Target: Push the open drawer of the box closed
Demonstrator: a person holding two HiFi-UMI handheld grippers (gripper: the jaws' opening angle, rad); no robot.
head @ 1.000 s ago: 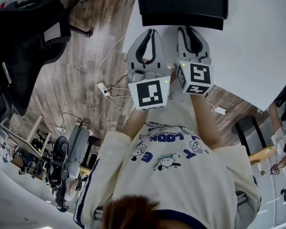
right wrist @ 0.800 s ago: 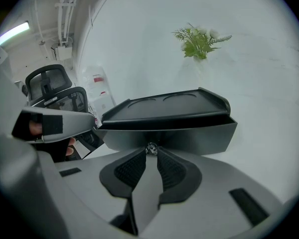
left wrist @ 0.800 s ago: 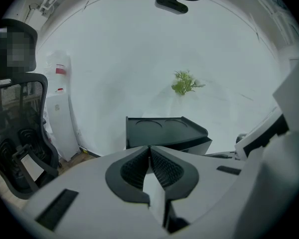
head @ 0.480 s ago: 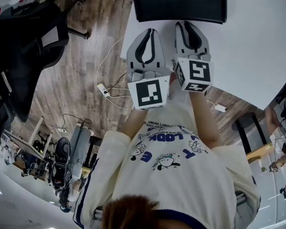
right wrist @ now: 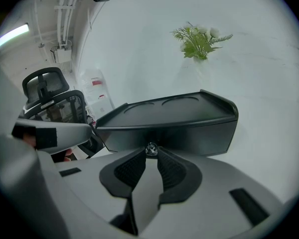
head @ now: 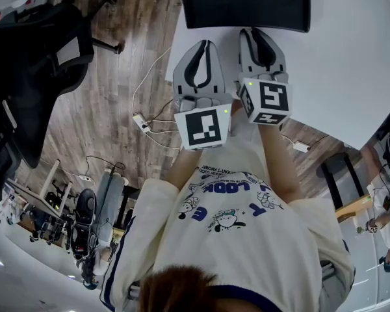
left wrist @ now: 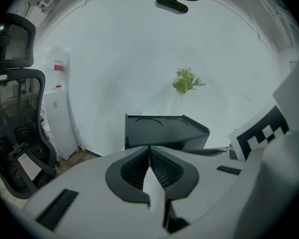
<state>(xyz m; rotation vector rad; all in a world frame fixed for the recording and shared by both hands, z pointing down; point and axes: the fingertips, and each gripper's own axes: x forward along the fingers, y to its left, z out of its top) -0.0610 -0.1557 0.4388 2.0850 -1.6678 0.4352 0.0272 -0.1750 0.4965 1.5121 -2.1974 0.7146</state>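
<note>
A black box (head: pixel 247 5) stands on the white table (head: pixel 351 77) at the top of the head view. Its front carries a small clear knob (right wrist: pixel 151 149). My right gripper (head: pixel 260 36) reaches straight at that front, and its fingertips (right wrist: pixel 139 156) close on the knob from both sides. The box front (right wrist: pixel 189 133) looks flat, with no drawer standing out. My left gripper (head: pixel 198 47) hangs beside the right one, a little short of the box (left wrist: pixel 164 131), shut with nothing between its jaws.
A green plant (right wrist: pixel 199 41) stands behind the box against the white wall. A black office chair (head: pixel 39 51) is on the wooden floor to the left. A power strip with cables (head: pixel 142 121) lies by the table's edge.
Both grippers have moved slightly forward toward the box. The step at the box's front seen one second ago no longer shows. Nothing has moved over the last half second.
</note>
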